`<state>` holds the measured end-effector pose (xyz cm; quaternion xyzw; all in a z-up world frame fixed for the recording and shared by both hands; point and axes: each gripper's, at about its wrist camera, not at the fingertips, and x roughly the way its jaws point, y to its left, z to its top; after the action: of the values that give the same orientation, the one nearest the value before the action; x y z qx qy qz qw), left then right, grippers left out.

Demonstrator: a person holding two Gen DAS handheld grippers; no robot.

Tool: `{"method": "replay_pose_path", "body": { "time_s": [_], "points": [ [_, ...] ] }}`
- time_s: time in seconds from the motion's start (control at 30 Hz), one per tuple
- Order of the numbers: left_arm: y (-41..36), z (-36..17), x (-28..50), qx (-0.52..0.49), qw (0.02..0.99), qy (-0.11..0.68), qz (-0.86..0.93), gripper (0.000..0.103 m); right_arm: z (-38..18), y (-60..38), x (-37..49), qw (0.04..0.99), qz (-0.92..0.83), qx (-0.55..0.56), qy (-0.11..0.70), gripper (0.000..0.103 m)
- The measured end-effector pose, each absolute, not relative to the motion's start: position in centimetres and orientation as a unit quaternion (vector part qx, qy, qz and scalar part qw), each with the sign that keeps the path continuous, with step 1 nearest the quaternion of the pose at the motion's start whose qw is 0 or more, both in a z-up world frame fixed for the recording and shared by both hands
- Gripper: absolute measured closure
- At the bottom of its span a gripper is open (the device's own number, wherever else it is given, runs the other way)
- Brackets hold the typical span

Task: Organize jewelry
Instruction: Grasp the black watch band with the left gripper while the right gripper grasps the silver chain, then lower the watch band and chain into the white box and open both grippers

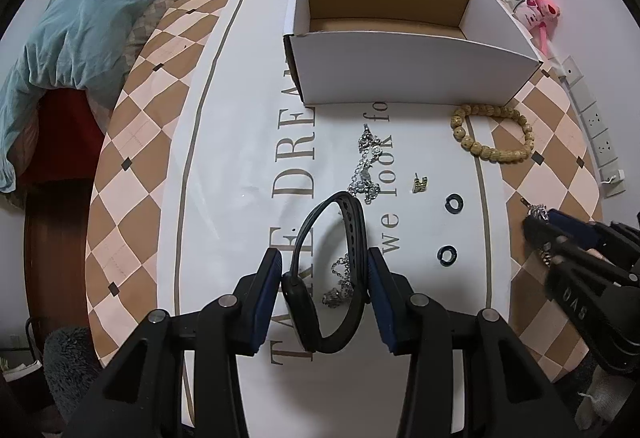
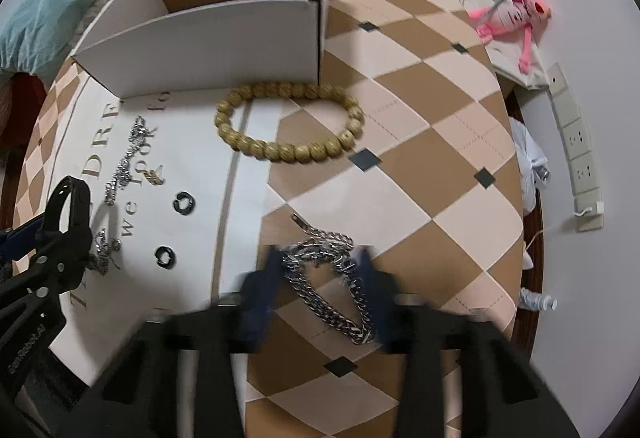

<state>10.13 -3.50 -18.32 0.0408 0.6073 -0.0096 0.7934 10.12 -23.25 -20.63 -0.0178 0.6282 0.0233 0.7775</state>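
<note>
Your left gripper (image 1: 325, 270) has its blue fingers (image 1: 267, 278) pressed against the two sides of a black wristband (image 1: 320, 278) — it is held between them, above the tablecloth (image 1: 224, 158). Through the band's loop you see part of a thin silver chain (image 1: 366, 166) that lies on the printed lettering beyond. Your right gripper (image 2: 318, 262) has its fingers (image 2: 264, 278) closed in on a heavy silver link chain (image 2: 332, 286), bunched between them over the brown and cream diamonds; that view is blurred, so you cannot tell whether the chain is clear of the cloth. No earlier view bears on the jaws.

Between the two grippers lie two small black rings (image 1: 450, 228), apart from each other, and a small gold earring (image 1: 420, 185) just beyond them. Farther out, a bracelet of tan wooden beads (image 2: 290, 122) lies touching or just beside the front wall of an open white cardboard box (image 1: 400, 70), whose brown inside shows nothing in it. Off the table's far right edge sit a pink plush toy (image 2: 512, 14) and a white power strip (image 2: 576, 142); to the left, a teal blanket (image 1: 80, 22).
</note>
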Motion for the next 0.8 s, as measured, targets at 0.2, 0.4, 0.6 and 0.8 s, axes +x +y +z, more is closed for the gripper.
{"method": "replay_pose_path", "body": {
  "time_s": [0.2, 0.4, 0.6, 0.8],
  "points": [
    [-3.2, -18.1, 9.9, 0.036, 0.794, 0.607, -0.009, 0.064, -20.2, -23.0, 10.2, 0.779, 0.019, -0.007, 0.627, 0.086],
    [-2.8, -16.6, 9.7, 0.028, 0.802, 0.597, -0.018, 0.064, -18.7, -24.4, 9.8, 0.789, 0.022, 0.043, 0.612, 0.087],
    [-2.6, -13.2, 10.5, 0.004, 0.816, 0.577, -0.038, 0.064, -14.7, -25.1, 9.6, 0.807, 0.045, 0.084, 0.583, 0.087],
    [-2.6, -9.6, 13.6, -0.036, 0.826, 0.558, -0.072, 0.064, -10.3, -25.5, 11.9, 0.818, 0.077, 0.119, 0.557, 0.087]
  ]
}}
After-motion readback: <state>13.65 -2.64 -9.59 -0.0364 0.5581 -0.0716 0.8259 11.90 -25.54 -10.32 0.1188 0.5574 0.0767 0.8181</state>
